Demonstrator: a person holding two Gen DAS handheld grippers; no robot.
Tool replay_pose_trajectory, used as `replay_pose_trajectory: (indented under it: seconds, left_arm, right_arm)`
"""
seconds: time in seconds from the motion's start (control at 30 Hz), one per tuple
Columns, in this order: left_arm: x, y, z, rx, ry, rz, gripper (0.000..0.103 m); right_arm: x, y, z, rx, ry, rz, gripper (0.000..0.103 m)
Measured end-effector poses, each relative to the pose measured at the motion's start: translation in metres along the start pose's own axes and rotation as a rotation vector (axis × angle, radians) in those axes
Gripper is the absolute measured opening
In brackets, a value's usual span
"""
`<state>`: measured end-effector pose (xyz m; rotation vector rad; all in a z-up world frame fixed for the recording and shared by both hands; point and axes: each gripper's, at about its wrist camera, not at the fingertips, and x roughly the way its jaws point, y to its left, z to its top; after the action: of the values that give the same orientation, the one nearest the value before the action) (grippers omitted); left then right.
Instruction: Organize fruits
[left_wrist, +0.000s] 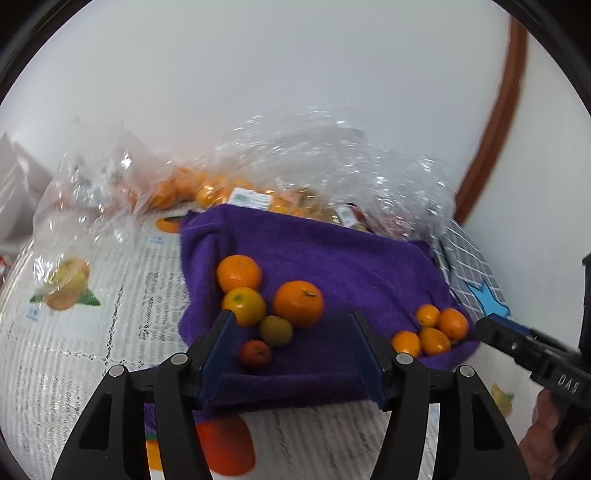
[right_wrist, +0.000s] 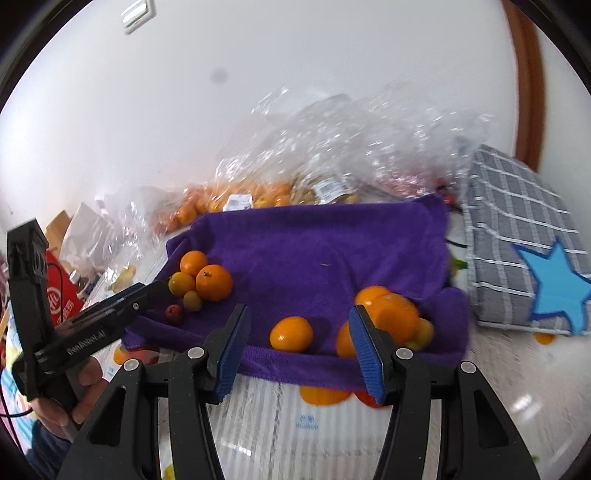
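A purple towel (left_wrist: 332, 258) (right_wrist: 314, 251) lies on the table with two groups of fruit. The left group has three oranges (left_wrist: 297, 303) (right_wrist: 213, 282), a small green fruit (left_wrist: 276, 329) and a small red fruit (left_wrist: 255, 355). The right group is several small oranges (left_wrist: 434, 330) (right_wrist: 391, 317), with one orange (right_wrist: 291, 333) lying apart. My left gripper (left_wrist: 291, 354) is open, low over the towel's front edge, with the red fruit between its fingers. My right gripper (right_wrist: 299, 347) is open in front of the lone orange.
Clear plastic bags of oranges and other goods (left_wrist: 207, 188) (right_wrist: 332, 166) lie behind the towel. A grey checked cloth with a blue star (right_wrist: 528, 251) lies to the right. A red box (right_wrist: 62, 299) stands at the left. The tablecloth (left_wrist: 74, 350) has fruit prints.
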<state>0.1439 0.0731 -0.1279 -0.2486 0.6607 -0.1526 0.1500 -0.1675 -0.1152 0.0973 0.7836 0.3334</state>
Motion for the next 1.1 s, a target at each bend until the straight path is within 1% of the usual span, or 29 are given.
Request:
replay_pose_trajectory:
  seconds: [0.1, 0.13, 0.17, 0.27, 0.3, 0.33, 0.4, 0.43, 0.47, 0.5, 0.57, 0.6, 0.7, 0.77, 0.9, 1.1]
  left_arm:
    - [-0.017, -0.009, 0.003, -0.004, -0.028, -0.01, 0.06]
    - [-0.022, -0.013, 0.004, -0.008, -0.017, -0.002, 0.06]
    - [-0.028, -0.017, 0.006, -0.013, -0.005, -0.011, 0.06]
    - [-0.05, -0.029, 0.004, -0.012, -0.013, -0.031, 0.06]
    - [-0.057, -0.034, 0.003, -0.003, -0.013, -0.027, 0.06]
    - [-0.063, -0.038, 0.001, 0.003, -0.014, -0.02, 0.061]
    - [-0.077, -0.044, -0.001, 0.011, -0.023, -0.006, 0.066]
    - [-0.086, -0.049, -0.004, 0.019, -0.027, 0.005, 0.071]
    - [-0.09, -0.051, -0.005, 0.025, -0.026, 0.012, 0.076]
    - [-0.095, -0.054, -0.007, 0.032, -0.024, 0.027, 0.078]
    - [-0.104, -0.059, -0.011, 0.024, -0.032, 0.075, 0.079]
    - [-0.109, -0.061, -0.013, 0.015, -0.036, 0.095, 0.079]
    - [-0.116, -0.067, -0.018, 0.01, -0.025, 0.109, 0.084]
    - [-0.123, -0.073, -0.021, 0.026, -0.022, 0.132, 0.087]
    - [-0.136, -0.082, -0.026, 0.055, -0.029, 0.181, 0.087]
    - [-0.147, -0.094, -0.032, 0.069, -0.026, 0.199, 0.088]
  right_arm:
    - [-0.026, -0.001, 0.0, 0.009, 0.006, -0.036, 0.055]
    - [-0.037, 0.0, -0.001, 0.006, 0.001, -0.054, 0.055]
    - [-0.047, 0.001, -0.002, -0.001, -0.004, -0.075, 0.055]
    - [-0.075, 0.003, -0.007, -0.015, -0.016, -0.116, 0.056]
    - [-0.081, 0.002, -0.009, -0.017, -0.015, -0.119, 0.062]
    - [-0.089, 0.001, -0.013, -0.018, -0.013, -0.135, 0.069]
    - [-0.103, 0.0, -0.02, -0.025, -0.033, -0.167, 0.076]
    - [-0.11, -0.002, -0.024, -0.03, -0.045, -0.174, 0.08]
    - [-0.115, -0.003, -0.027, -0.031, -0.051, -0.179, 0.081]
    - [-0.122, -0.005, -0.032, -0.027, -0.056, -0.183, 0.083]
    - [-0.13, -0.008, -0.037, -0.017, -0.062, -0.182, 0.089]
    - [-0.136, -0.01, -0.039, -0.007, -0.062, -0.184, 0.093]
    - [-0.148, -0.016, -0.044, 0.029, -0.057, -0.199, 0.094]
    - [-0.155, -0.019, -0.047, 0.041, -0.05, -0.21, 0.094]
    - [-0.168, -0.024, -0.054, 0.057, -0.053, -0.213, 0.094]
    - [-0.179, -0.027, -0.061, 0.071, -0.046, -0.202, 0.094]
